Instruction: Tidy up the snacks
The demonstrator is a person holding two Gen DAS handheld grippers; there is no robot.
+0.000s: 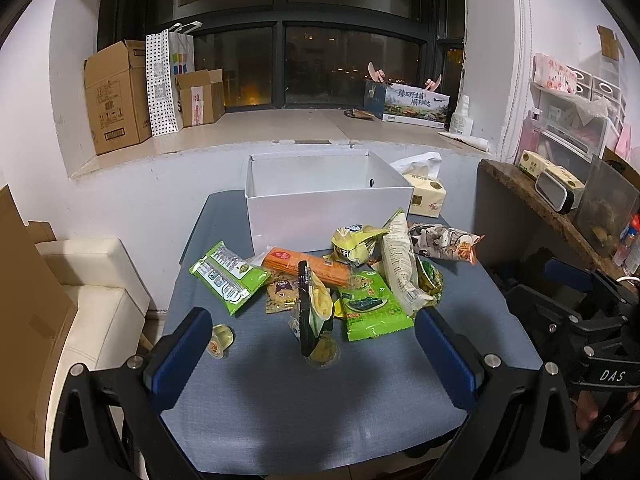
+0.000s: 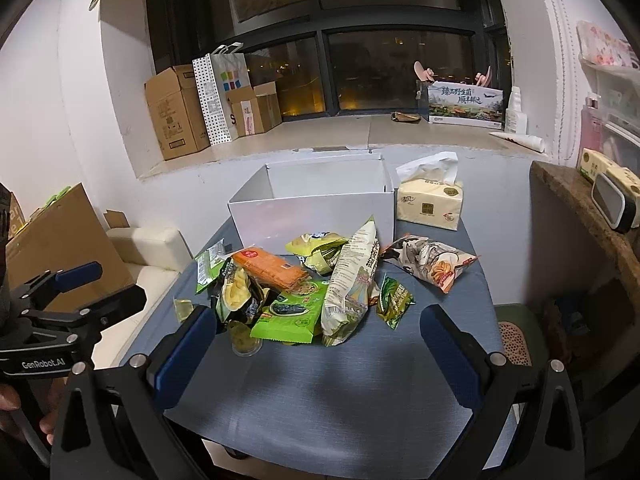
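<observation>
A pile of snack packets lies mid-table in front of an open white box (image 1: 320,204) (image 2: 312,216). The pile holds an orange cracker pack (image 1: 308,266) (image 2: 270,268), a green seaweed pack (image 1: 372,308) (image 2: 292,312), a tall white bag (image 1: 400,264) (image 2: 354,284), a cow-print bag (image 1: 444,242) (image 2: 432,260) and two jelly cups (image 1: 219,340) (image 1: 322,354). My left gripper (image 1: 314,360) is open and empty, hovering in front of the pile. My right gripper (image 2: 320,354) is open and empty, also short of the pile.
The table (image 1: 304,412) has a blue cloth. A tissue pack (image 1: 426,196) (image 2: 430,204) sits right of the box. A white seat (image 1: 92,304) stands left, a wooden shelf (image 1: 532,196) right. Cardboard boxes (image 1: 116,96) line the windowsill.
</observation>
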